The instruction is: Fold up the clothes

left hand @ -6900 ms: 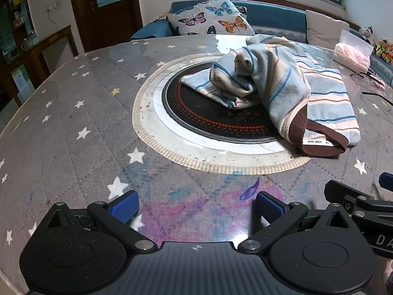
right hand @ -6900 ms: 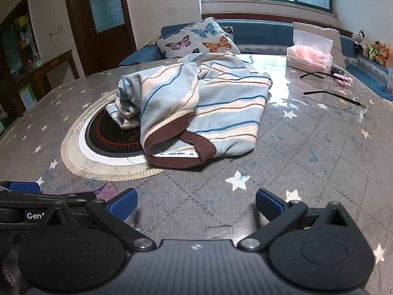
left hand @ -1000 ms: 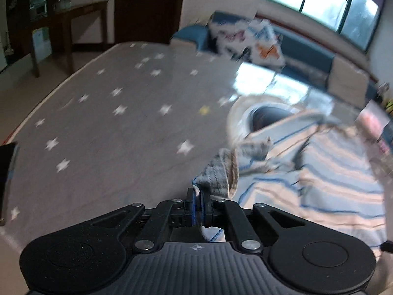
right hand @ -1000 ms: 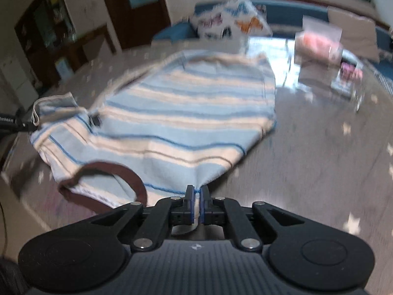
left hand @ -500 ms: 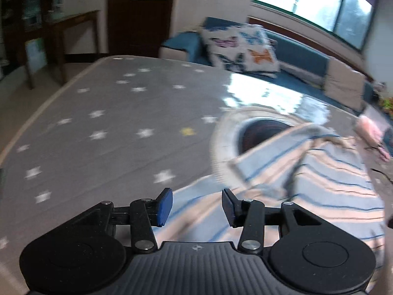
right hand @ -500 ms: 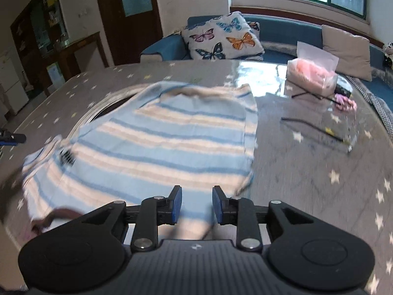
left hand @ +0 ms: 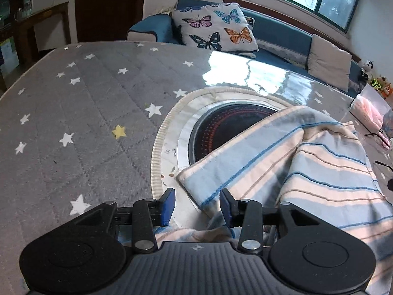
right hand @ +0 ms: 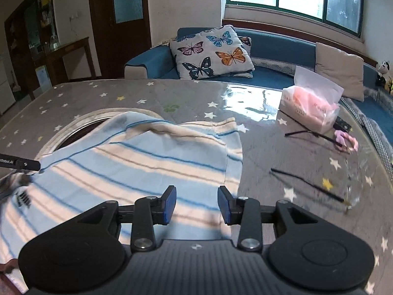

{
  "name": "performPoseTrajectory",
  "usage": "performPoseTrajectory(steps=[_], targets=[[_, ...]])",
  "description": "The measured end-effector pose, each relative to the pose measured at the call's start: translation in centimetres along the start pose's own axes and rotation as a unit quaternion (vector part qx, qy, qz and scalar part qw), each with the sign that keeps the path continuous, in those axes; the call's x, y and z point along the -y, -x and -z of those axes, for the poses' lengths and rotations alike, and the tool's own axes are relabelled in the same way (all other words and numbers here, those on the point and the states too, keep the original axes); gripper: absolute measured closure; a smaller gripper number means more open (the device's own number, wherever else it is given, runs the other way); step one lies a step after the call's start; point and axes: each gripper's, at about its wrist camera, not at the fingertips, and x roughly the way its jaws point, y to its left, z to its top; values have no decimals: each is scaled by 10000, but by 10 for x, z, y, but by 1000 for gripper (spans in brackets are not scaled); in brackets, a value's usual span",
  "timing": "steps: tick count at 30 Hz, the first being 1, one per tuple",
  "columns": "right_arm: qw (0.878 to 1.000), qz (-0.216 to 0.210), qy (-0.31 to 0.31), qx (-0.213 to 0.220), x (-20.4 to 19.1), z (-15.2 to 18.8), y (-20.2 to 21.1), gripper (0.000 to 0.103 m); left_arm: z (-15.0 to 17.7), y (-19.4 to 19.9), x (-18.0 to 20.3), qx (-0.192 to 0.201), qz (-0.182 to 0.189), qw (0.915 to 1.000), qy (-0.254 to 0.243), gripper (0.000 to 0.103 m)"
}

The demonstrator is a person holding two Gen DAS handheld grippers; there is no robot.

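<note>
1. The striped blue-and-cream knitted cloth garment (right hand: 137, 162) looks soft, fuzzy and matt.
2. The grey star-printed surface (left hand: 73, 127) lies under a glossy, clear cover that reflects the window.
3. The black plastic left gripper (left hand: 197, 205) is matt, with smooth blue pads (left hand: 168, 205).

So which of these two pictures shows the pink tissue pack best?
The right wrist view: the pink tissue pack sits whole on the table, sharp and unblocked. In the left wrist view it is squeezed against the right edge, partly cut off.

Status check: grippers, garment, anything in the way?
Left gripper and right gripper open, nothing held. Striped garment spread on table, unfolded. Tissue pack well clear.
</note>
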Motion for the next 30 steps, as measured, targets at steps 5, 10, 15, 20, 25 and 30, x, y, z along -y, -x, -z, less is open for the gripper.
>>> performPoseTrajectory(steps=[5, 10, 15, 20, 25, 30], targets=[[10000, 48, 18, 28, 6, -10, -22, 58, -2, -7, 4, 45, 42, 10000, -78, 66], [9998, 66, -172, 41, 16, -17, -40, 57, -7, -12, 3, 88, -29, 9999, -117, 101], [9995, 63, -307, 18, 26, -26, -55, 51, -30, 11, 3, 637, -132, 9976, -249, 102], [9983, 38, -575, 42, 36, -39, -74, 51, -62, 30, 6, 1152, -289, 9915, -528, 102], [9969, 110, -771, 54, 45, -54, -99, 52, -88, 28, 7, 1346, -513, 9867, -747, 102], [9966, 215, -797, -37, 48, -66, -127, 56, -100, 9, 5, 1272, -689, 9849, -951, 102]])
